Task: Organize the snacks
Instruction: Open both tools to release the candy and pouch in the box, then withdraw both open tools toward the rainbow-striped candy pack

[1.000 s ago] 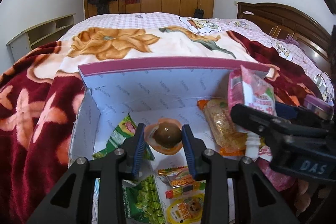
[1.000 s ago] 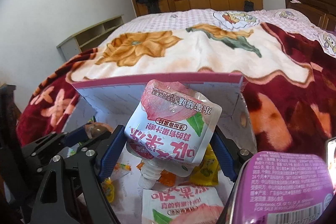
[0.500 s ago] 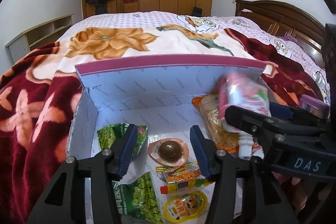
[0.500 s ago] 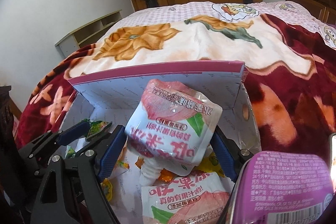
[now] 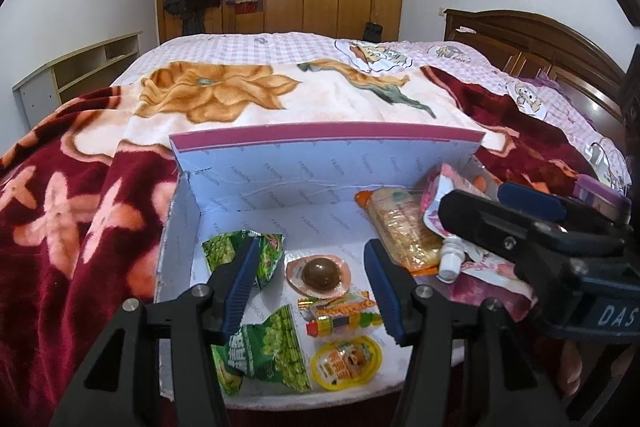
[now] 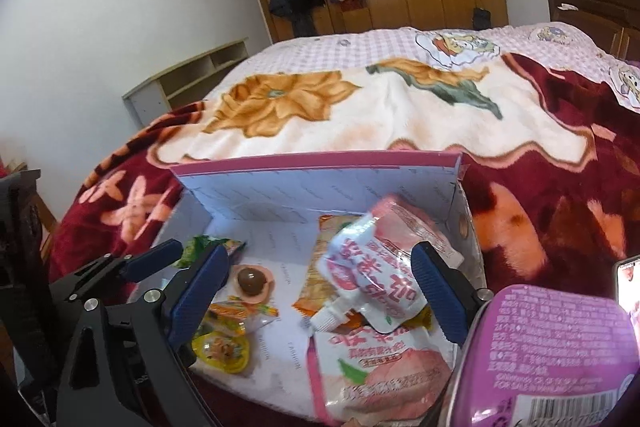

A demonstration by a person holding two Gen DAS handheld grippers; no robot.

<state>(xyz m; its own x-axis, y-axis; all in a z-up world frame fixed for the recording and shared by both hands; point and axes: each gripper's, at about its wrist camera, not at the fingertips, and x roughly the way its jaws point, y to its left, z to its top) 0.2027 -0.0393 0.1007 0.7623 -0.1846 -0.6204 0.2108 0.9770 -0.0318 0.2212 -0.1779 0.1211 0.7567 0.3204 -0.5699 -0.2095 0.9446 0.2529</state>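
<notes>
Both jaws open, just widened; purple tub (image 6: 552,355) clear only right view.

Between left gripper (image 5: 312,283) fingers: egg snack (image 5: 319,271), in box (image 5: 280,167);
Right of it: cracker pack (image 5: 402,227);
Nearer: pea bag (image 5: 266,351)

Left gripper (image 5: 314,287): jaws apart, nothing between the pads, both fingers angled downward toward 12 o'clock. Jaws opened within the last second, steady over the last half. Right gripper (image 6: 318,291): jaws spread wide, just been opening, pads pressing on nothing. In the left wrist view the right gripper sits at 3 o'clock; in the right wrist view the left gripper sits at 9 o'clock.
</notes>
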